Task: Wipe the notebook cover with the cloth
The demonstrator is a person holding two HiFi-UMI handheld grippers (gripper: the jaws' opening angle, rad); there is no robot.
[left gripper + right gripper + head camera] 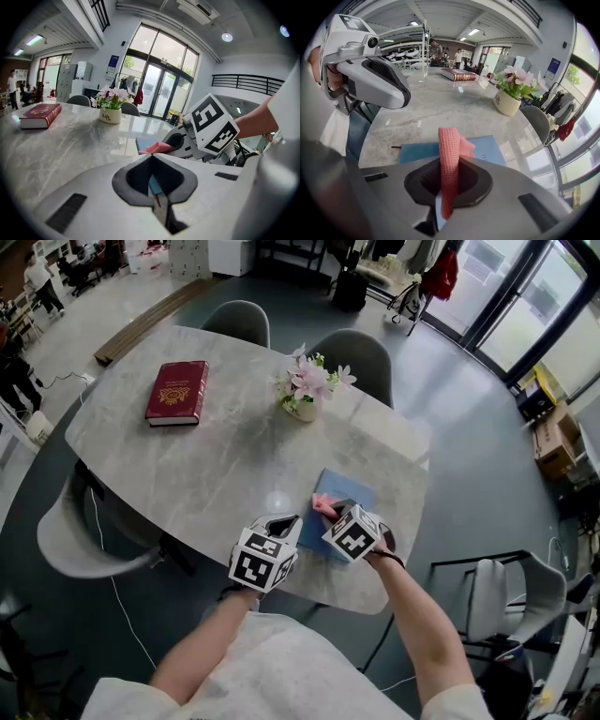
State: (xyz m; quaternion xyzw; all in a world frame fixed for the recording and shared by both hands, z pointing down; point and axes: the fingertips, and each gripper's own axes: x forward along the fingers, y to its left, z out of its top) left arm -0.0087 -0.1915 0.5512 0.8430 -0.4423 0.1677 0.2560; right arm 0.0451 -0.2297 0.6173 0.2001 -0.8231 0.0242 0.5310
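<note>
A blue notebook (349,489) lies flat near the table's front right edge, also in the right gripper view (490,147) and the left gripper view (144,142). My right gripper (330,509) is over its near left part, shut on a pink knitted cloth (449,145) that sticks up between the jaws; the cloth's bunched end (322,504) rests on the cover. My left gripper (289,522) is just left of the notebook, jaws shut with nothing in them, raised above the table (401,96). A thin red ribbon (395,147) pokes out of the notebook's left edge.
The grey marble table (216,465) carries a dark red book (177,392) at the far left and a small white pot of pink flowers (305,395) at the back middle. Two grey chairs (361,352) stand behind the table, and another one (84,540) is at its left.
</note>
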